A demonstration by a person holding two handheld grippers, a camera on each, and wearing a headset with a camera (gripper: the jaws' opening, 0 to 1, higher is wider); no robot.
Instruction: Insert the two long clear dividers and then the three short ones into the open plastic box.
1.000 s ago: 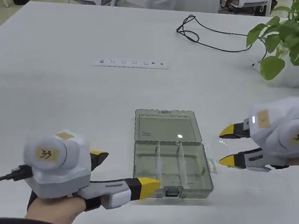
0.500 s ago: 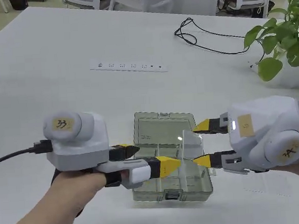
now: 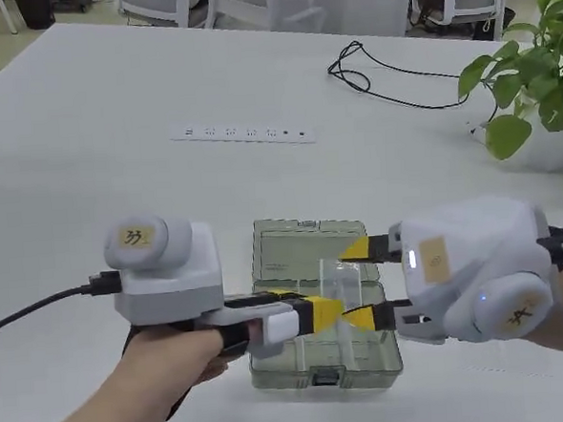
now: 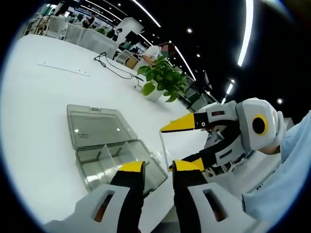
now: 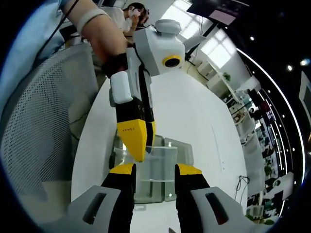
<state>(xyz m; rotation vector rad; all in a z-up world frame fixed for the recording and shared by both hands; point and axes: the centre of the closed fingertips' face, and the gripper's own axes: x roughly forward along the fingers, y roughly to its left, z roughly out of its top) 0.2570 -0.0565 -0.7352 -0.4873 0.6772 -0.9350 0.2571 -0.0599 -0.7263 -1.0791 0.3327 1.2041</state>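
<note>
The open clear plastic box [image 3: 271, 357] lies on the white table with its lid [image 3: 298, 241] flat behind it. Two long clear dividers [image 4: 104, 156] stand in its base. My right gripper [image 3: 360, 283] hovers over the box, shut on a short clear divider [image 3: 341, 280] held upright across its jaws [image 5: 155, 162]. My left gripper [image 3: 306, 302] reaches in from the left. Its jaws stand a little apart around the divider's near edge [image 4: 164, 148], fingertip to fingertip with the right gripper [image 4: 183, 143]. In the right gripper view the left gripper [image 5: 143, 138] sits at the divider's top corner.
A white power strip [image 3: 243, 134] lies farther back on the table. A black cable [image 3: 378, 66] loops at the back right. A green plant [image 3: 531, 71] stands at the right edge. Office chairs line the far side of the table.
Both grippers have closed in over the box. The left one rose from the table's front left, and the right one moved left with the divider until the tips met.
</note>
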